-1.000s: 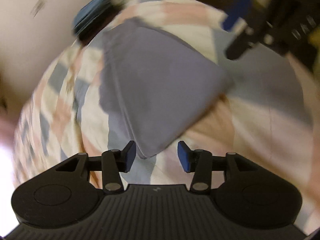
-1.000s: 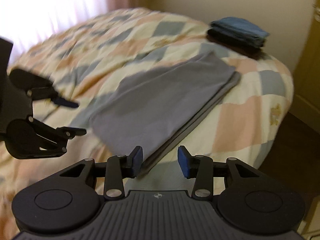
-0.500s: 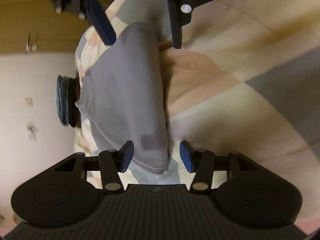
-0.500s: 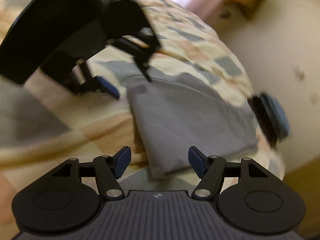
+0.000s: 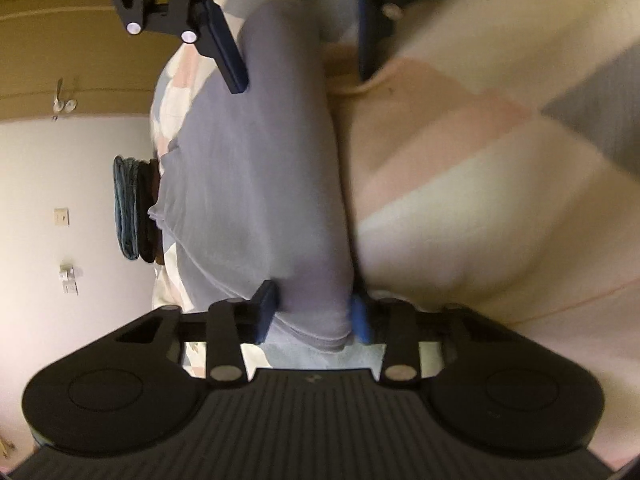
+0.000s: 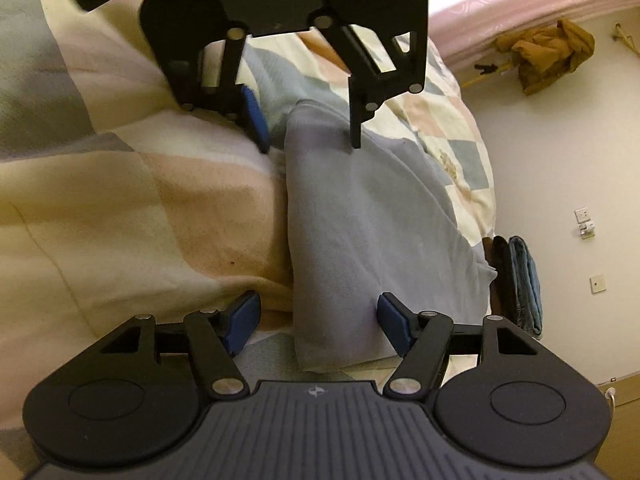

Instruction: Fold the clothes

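A folded grey garment (image 5: 256, 184) lies on the checked bedspread (image 5: 460, 168). My left gripper (image 5: 312, 314) is open, its blue pads on either side of the garment's near end. The right gripper shows at the top of that view (image 5: 300, 40), straddling the far end. In the right wrist view the garment (image 6: 360, 220) runs away from me. My right gripper (image 6: 318, 322) is open with the near end between its pads. The left gripper (image 6: 304, 124) straddles the opposite end.
A stack of folded dark and blue clothes (image 6: 516, 280) sits at the bed's edge by the wall; it also shows in the left wrist view (image 5: 136, 208). A brown jacket (image 6: 548, 52) hangs on the wall. The checked bedspread (image 6: 120, 200) stretches out beside the garment.
Both grippers have swung round to opposite ends of the grey garment and come down, so that each end now lies between open pads. The garment has not moved.
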The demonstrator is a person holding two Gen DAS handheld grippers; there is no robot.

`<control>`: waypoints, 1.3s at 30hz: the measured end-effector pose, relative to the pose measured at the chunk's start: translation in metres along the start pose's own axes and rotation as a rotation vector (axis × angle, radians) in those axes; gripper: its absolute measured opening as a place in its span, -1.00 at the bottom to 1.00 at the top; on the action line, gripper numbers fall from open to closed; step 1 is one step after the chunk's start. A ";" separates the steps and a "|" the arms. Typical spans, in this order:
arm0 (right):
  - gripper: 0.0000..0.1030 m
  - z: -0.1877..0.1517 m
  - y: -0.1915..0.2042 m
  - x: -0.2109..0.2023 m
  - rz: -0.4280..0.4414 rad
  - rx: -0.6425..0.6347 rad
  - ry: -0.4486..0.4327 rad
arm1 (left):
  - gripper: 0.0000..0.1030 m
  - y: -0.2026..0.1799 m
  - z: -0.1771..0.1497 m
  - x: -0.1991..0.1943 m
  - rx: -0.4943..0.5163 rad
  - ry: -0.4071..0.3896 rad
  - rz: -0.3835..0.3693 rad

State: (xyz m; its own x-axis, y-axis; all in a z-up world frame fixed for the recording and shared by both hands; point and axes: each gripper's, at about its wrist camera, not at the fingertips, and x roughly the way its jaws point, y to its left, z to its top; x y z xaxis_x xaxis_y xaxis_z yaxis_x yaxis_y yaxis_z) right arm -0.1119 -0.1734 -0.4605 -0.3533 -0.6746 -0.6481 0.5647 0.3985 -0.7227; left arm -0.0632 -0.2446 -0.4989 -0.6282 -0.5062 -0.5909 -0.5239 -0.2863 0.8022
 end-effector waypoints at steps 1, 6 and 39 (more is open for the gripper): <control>0.22 -0.001 -0.001 0.001 0.007 0.002 0.000 | -0.54 0.002 0.000 0.000 0.000 -0.006 -0.010; -0.50 -0.007 -0.022 0.004 0.077 0.054 0.002 | -0.64 0.033 -0.003 -0.011 -0.109 -0.009 -0.072; -0.71 -0.170 -0.422 0.240 0.914 0.929 -0.072 | -0.59 0.367 -0.026 0.232 -1.287 0.329 -0.221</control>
State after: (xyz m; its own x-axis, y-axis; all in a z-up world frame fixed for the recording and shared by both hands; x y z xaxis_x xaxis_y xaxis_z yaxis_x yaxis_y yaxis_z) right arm -0.5614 -0.3976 -0.3521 0.4539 -0.4328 -0.7789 0.8897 0.1717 0.4231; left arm -0.3861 -0.4883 -0.3386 -0.3399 -0.4688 -0.8153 0.4265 -0.8495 0.3107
